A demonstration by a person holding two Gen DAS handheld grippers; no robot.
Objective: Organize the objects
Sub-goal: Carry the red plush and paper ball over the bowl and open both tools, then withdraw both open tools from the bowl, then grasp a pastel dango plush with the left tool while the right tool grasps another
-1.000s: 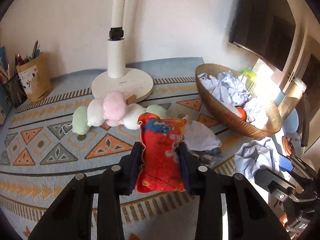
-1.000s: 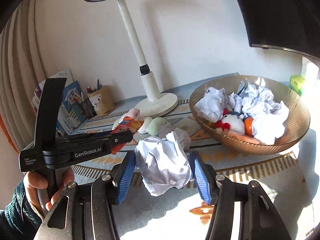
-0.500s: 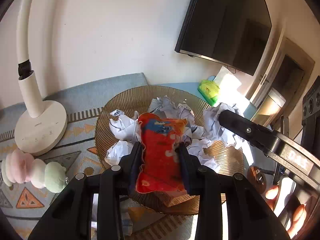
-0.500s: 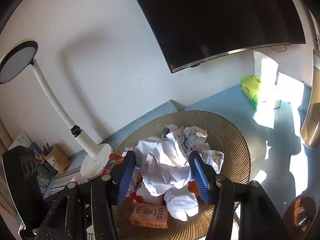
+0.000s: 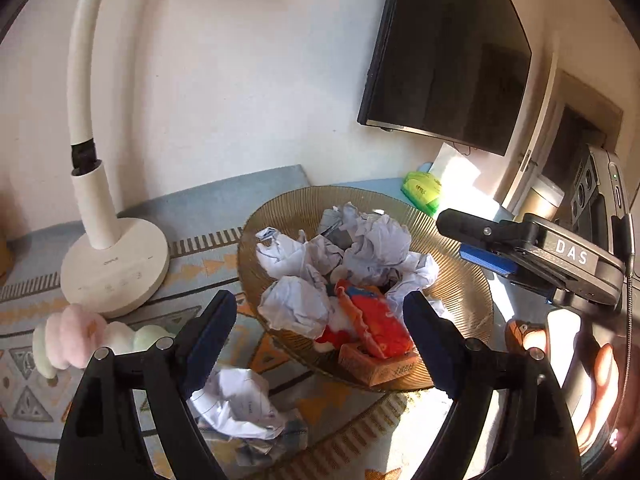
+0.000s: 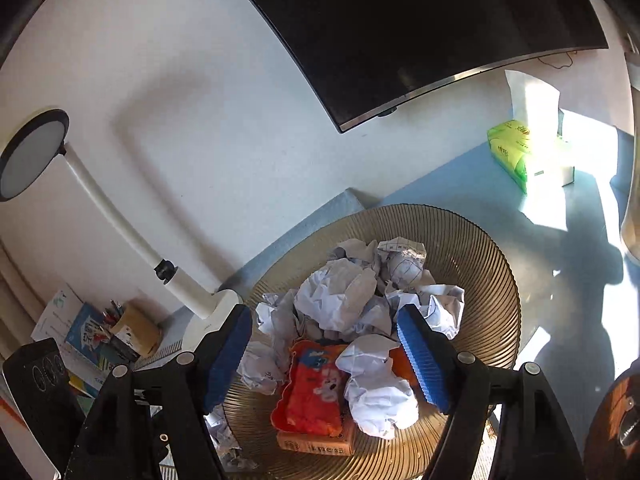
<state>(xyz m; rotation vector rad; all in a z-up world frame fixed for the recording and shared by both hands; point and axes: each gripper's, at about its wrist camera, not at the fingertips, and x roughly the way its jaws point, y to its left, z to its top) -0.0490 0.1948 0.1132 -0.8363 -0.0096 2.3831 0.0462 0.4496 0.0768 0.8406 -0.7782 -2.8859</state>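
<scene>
Black hand-held gripper (image 6: pixel 326 354) with blue ribbed pads (image 6: pixel 420 360) and silver screws.

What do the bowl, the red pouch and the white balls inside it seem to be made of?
Bowl: probably tinted glass or clear plastic, amber and glossy; fine ribs radiate to the rim and the mat shows through.
Red pouch: likely soft printed fabric or plastic; puffy, scalloped edge.
White balls: crumpled paper, matte, sharp creases, some with printed lines.

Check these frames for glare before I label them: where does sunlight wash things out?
Left wrist view: sun blows out the white box by the green tissue pack. Right wrist view: the same box and tabletop patch glare; bowl contents stay readable.
</scene>
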